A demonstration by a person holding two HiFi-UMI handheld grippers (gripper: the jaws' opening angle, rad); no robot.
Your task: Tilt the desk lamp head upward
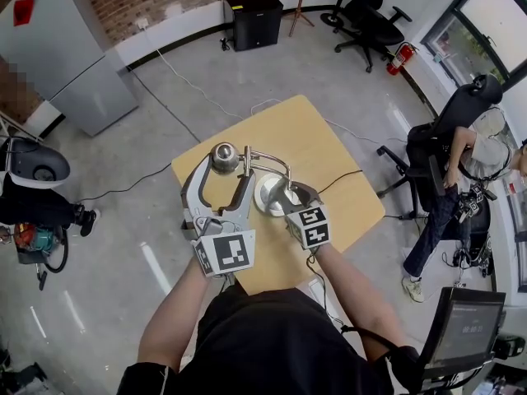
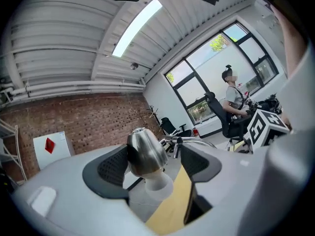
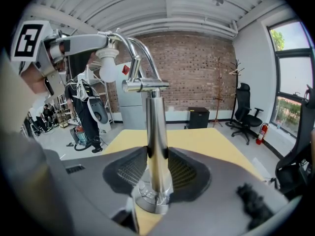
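Left jaws: the left gripper (image 1: 226, 164) (image 2: 152, 163) is seen with its jaws apart, set either side of the lamp head (image 1: 223, 156) (image 2: 145, 151). The metal shade lies against the left pad; a gap is left to the right pad, through which the table shows.
Right jaws: the right gripper (image 1: 282, 194) (image 3: 156, 168) is clamped on the lamp pole (image 3: 156, 132), with both ribbed pads pressed to the chrome tube just above the lamp base (image 1: 268, 196) (image 3: 153, 200).
Lamp position: the desk lamp is stood on the yellow table (image 1: 305, 138) (image 3: 197, 141), near its middle, with the pole upright.
Lamp head: it is held out to the left of the pole on the curved lamp arm (image 1: 268, 163) (image 3: 133, 48). The white bulb (image 2: 158, 185) (image 3: 108, 69) is pointed downward from the shade.
Marker cubes: one is carried on each gripper, nearest the person's forearms, the left cube (image 1: 224, 252) beside the right cube (image 1: 311, 226).
Cable: a black cord (image 1: 342, 178) is run from the lamp's side across the table towards its right edge.
Surroundings: a seated person (image 1: 478, 163) is seen well to the right of the table. A black office chair (image 1: 366, 15), a black cabinet (image 1: 253, 19) and a red fire extinguisher (image 1: 399, 58) are placed along the far wall, and a grey cabinet (image 1: 74, 56) at the far left.
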